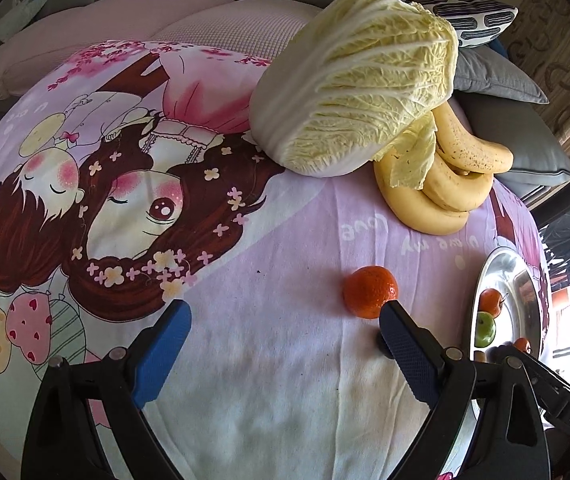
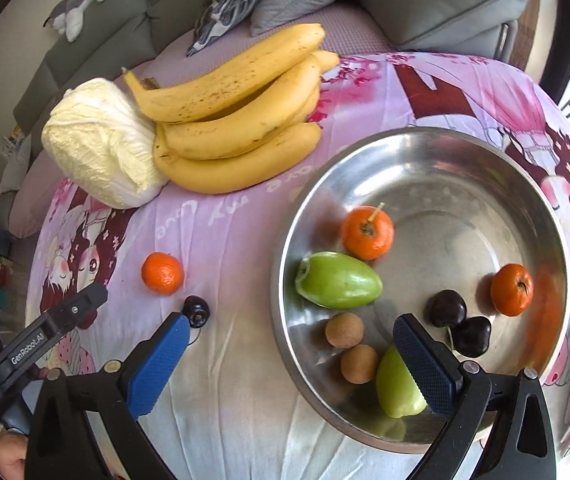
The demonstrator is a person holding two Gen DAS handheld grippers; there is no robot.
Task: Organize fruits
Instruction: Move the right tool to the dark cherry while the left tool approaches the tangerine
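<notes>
While loose on the cloth, tangerine [image 1: 371, 296]: light, soft-skinned, rolls; take across its middle. Both jaws apart, empty.

Steel bowl [image 2: 425, 152] on cloth, holding two tangerines [image 2: 367, 233], two green fruits [image 2: 337, 280], two brown longans [image 2: 345, 330], pair of dark cherries [image 2: 445, 308]. Loose tangerine [image 2: 162, 273] on cloth left of bowl, dark cherry [image 2: 197, 311] just beside. Banana bunch [image 2: 237, 120] farther back, touching cabbage.
</notes>
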